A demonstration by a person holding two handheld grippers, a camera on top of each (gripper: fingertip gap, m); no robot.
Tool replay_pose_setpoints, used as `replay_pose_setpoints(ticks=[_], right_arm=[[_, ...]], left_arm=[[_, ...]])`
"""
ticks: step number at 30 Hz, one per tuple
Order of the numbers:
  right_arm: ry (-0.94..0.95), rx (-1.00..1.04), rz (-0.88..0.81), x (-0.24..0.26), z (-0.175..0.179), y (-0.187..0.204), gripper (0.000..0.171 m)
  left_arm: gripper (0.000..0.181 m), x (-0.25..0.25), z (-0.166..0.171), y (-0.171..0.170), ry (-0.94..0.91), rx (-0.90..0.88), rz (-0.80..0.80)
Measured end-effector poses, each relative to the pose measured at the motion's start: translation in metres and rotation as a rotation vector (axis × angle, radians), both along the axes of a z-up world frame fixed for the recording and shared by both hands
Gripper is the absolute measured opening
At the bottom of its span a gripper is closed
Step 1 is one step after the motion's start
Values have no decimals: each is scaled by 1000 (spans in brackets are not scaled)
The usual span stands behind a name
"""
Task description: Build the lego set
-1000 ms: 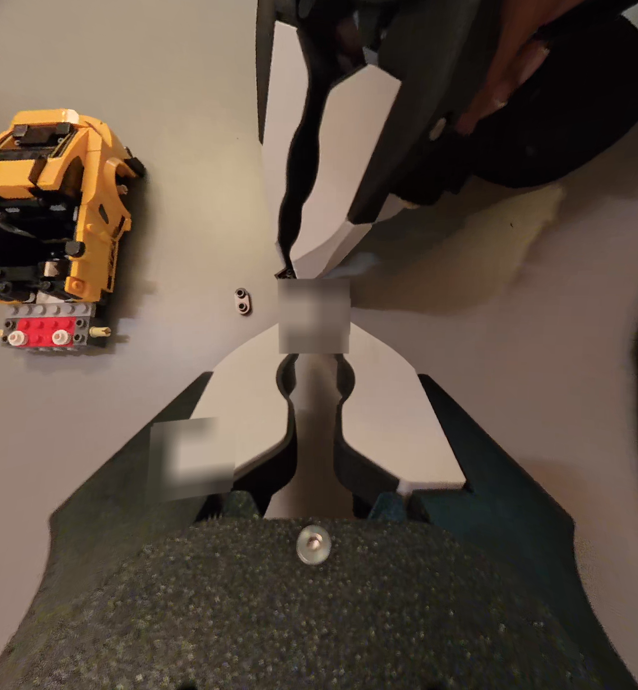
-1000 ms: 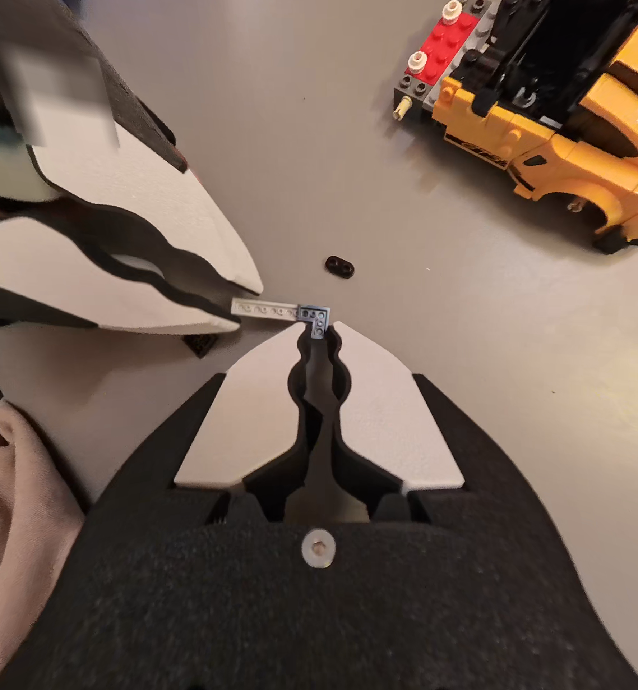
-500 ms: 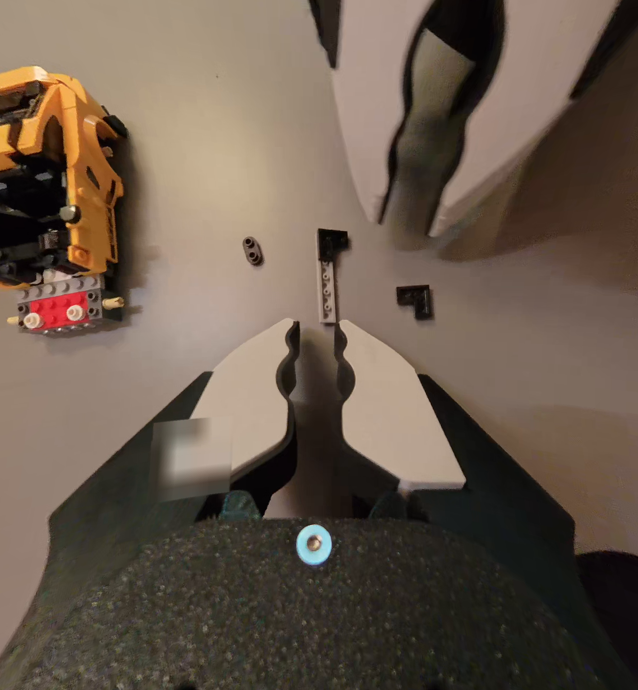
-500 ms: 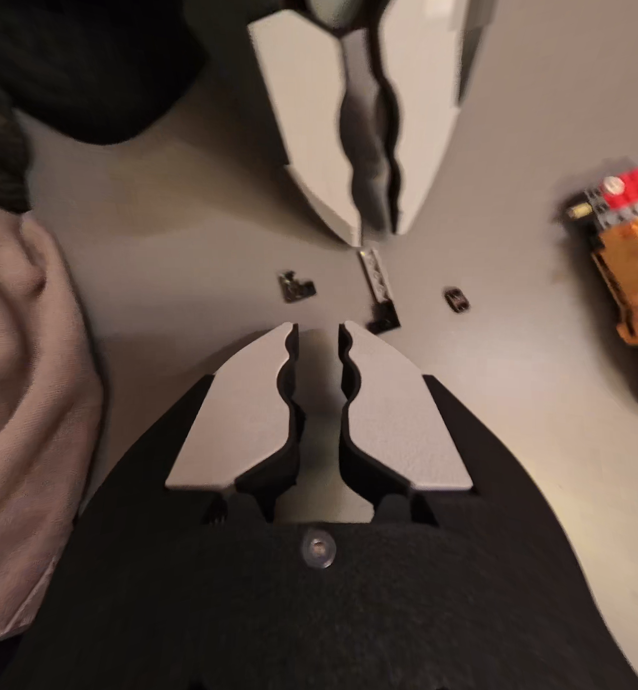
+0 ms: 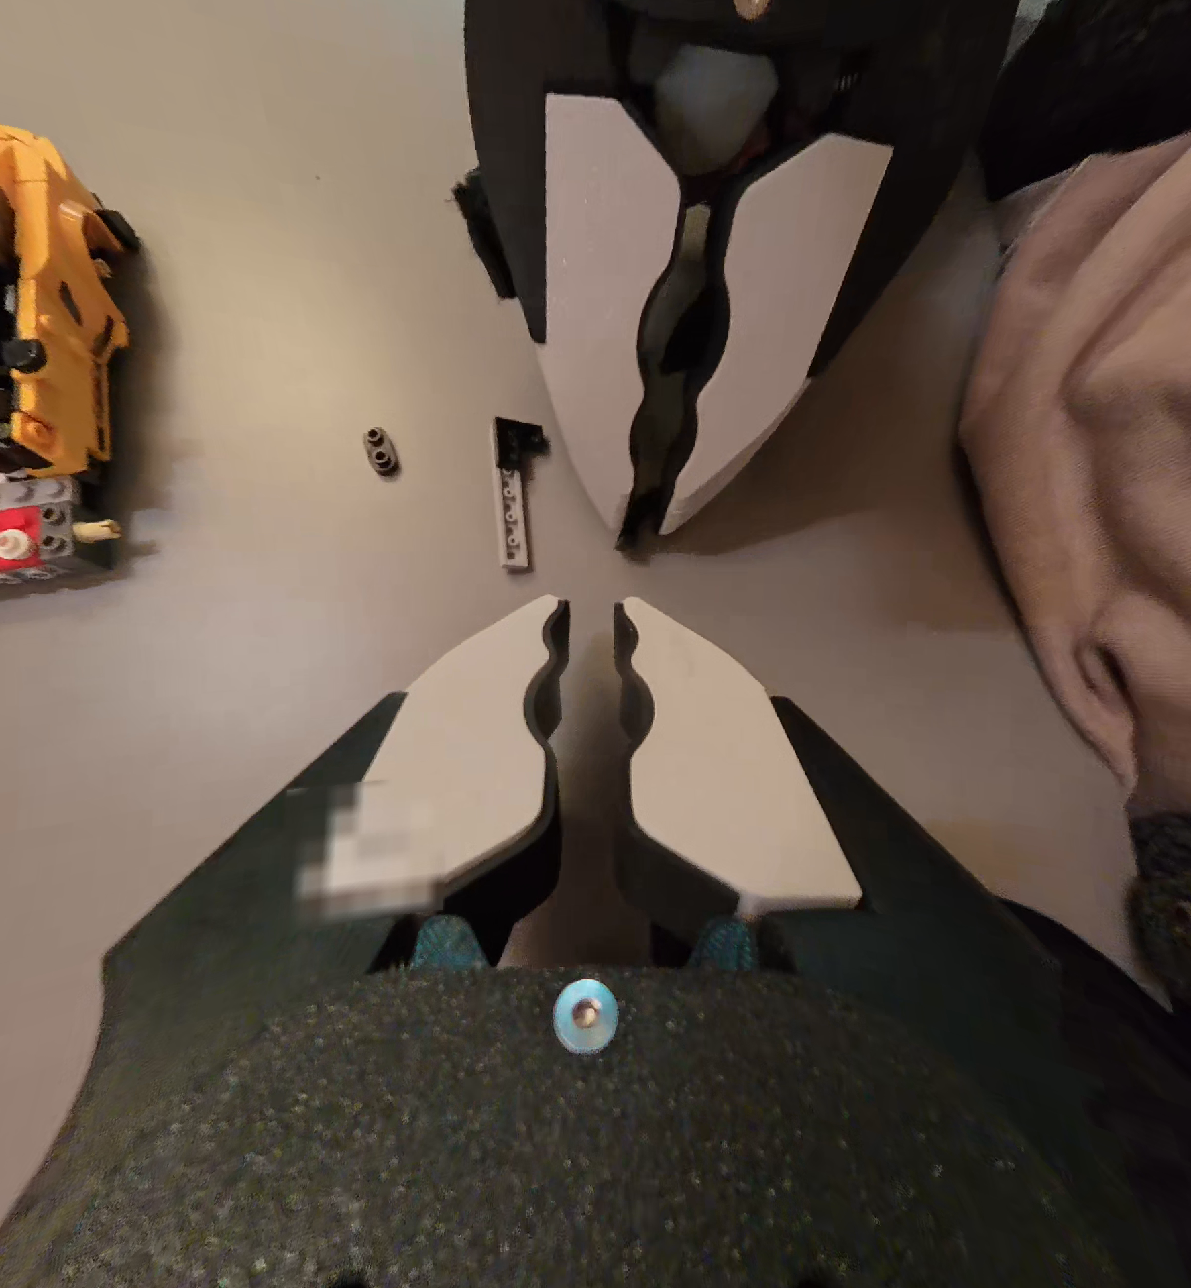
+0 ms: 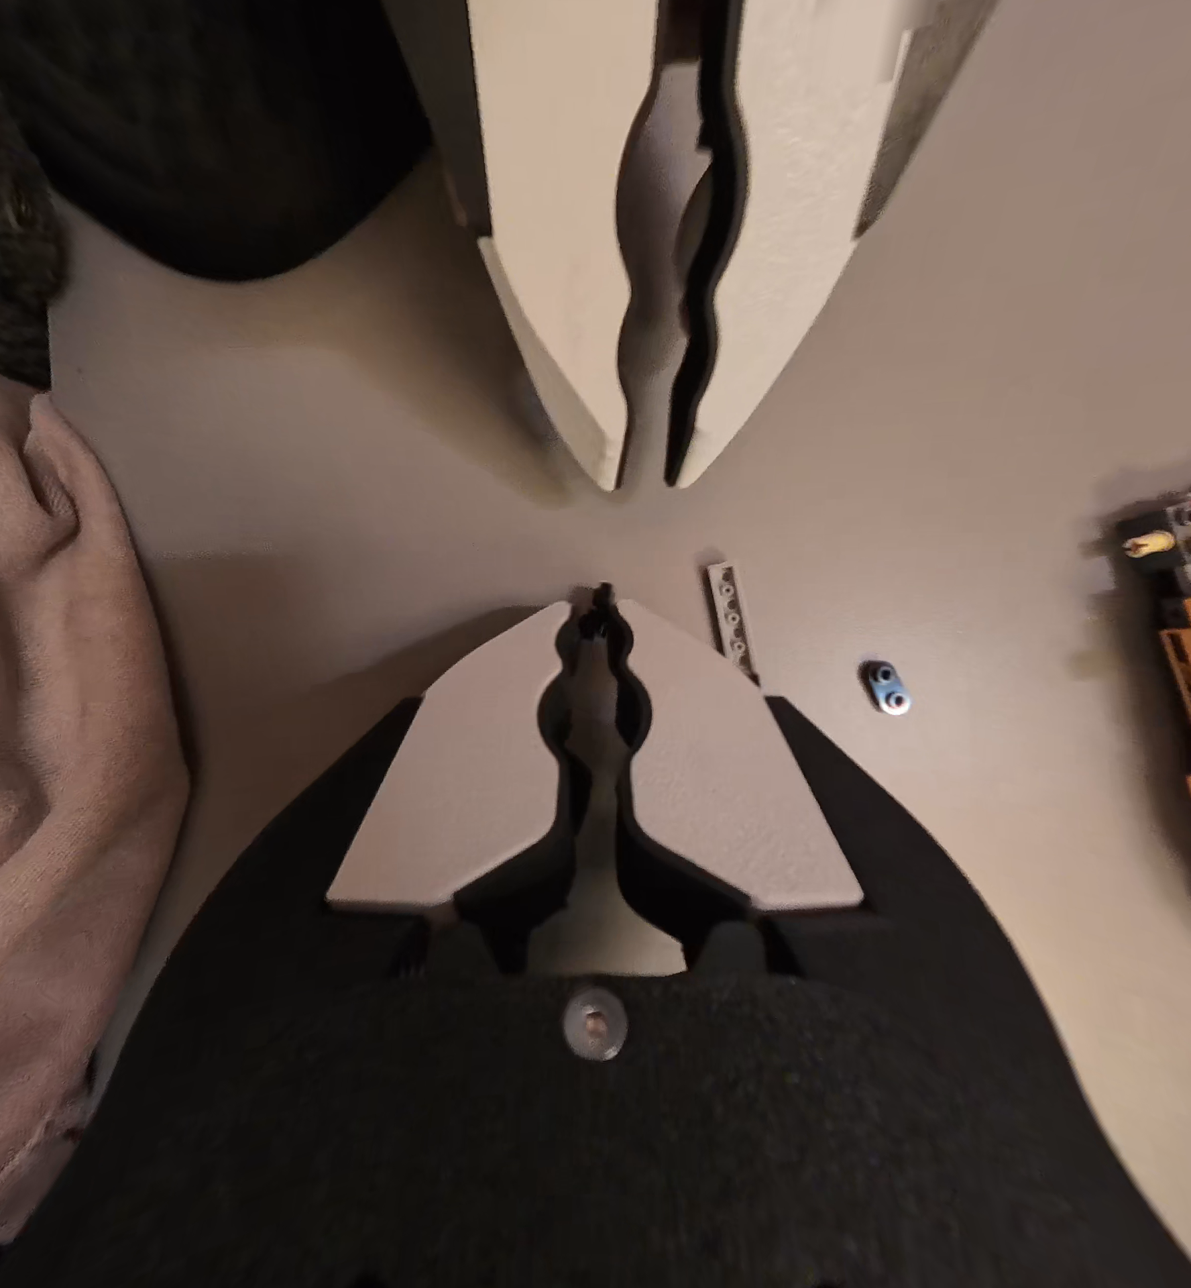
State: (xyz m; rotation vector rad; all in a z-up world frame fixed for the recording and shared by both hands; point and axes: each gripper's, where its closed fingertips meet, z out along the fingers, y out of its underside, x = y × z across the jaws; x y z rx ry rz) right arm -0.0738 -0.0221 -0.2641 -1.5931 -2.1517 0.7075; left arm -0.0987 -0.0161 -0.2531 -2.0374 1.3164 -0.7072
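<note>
Both wrist views look down, facing each other, sharing the grey table [image 5: 300, 697] closely

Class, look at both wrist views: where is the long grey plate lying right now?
The long grey plate lies flat on the table, between the small black two-hole piece and the right gripper.

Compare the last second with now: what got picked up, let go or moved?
Both grippers released the joined grey strip and black corner piece, which now lies on the table. The right gripper then closed on the loose black corner piece; the left gripper is open and empty. The yellow car and small two-hole piece stayed put.
</note>
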Motion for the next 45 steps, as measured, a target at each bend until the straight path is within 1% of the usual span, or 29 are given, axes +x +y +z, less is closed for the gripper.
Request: replay_pose_setpoints(ticks=[5, 9, 13, 15, 16, 21, 24, 27, 31, 34, 36, 37, 39, 41, 43, 45], right_arm=[[200, 11, -38, -7, 25, 5, 5], [311, 28, -24, -6, 43, 4, 4], [345, -13, -31, -7, 50, 1, 5], [353, -41, -34, -8, 52, -1, 5], [356, -49, -36, -9, 52, -2, 5], [388, -55, -18, -9, 57, -3, 7], [428, 28, 12, -7, 64, 3, 12], [472, 184, 41, -8, 67, 7, 17], [530, 409, 32, -12, 70, 15, 21], [561, 500, 43, -16, 72, 15, 23], [542, 541, 55, -18, 68, 16, 22], [546, 552, 57, -18, 68, 17, 16], [539, 518, 53, -18, 68, 17, 16], [534, 410, 20, -18, 69, 17, 16], [514, 202, -23, -16, 69, 14, 16], [476, -37, -80, -13, 71, 12, 16]], left_arm=[[11, 10, 11, -1, -140, -90, 21], [13, 15, 19, -3, -226, -130, 12], [14, 22, 35, -3, -302, -67, -9], [9, 23, 40, -3, -325, -50, -12], [6, 23, 41, -2, -329, -53, -6], [5, 21, 45, -5, -382, -148, -9], [4, 17, 50, -2, -454, -234, 25], [4, 14, 57, 4, -554, -370, 85], [4, 12, 60, 9, -672, -562, 145], [4, 13, 60, 10, -715, -649, 161], [4, 14, 62, 9, -736, -679, 157], [4, 14, 62, 9, -736, -685, 157], [4, 14, 61, 9, -735, -681, 160], [4, 14, 63, 10, -727, -632, 158], [5, 12, 66, 12, -695, -508, 149], [13, 10, 68, 14, -630, -335, 131]])
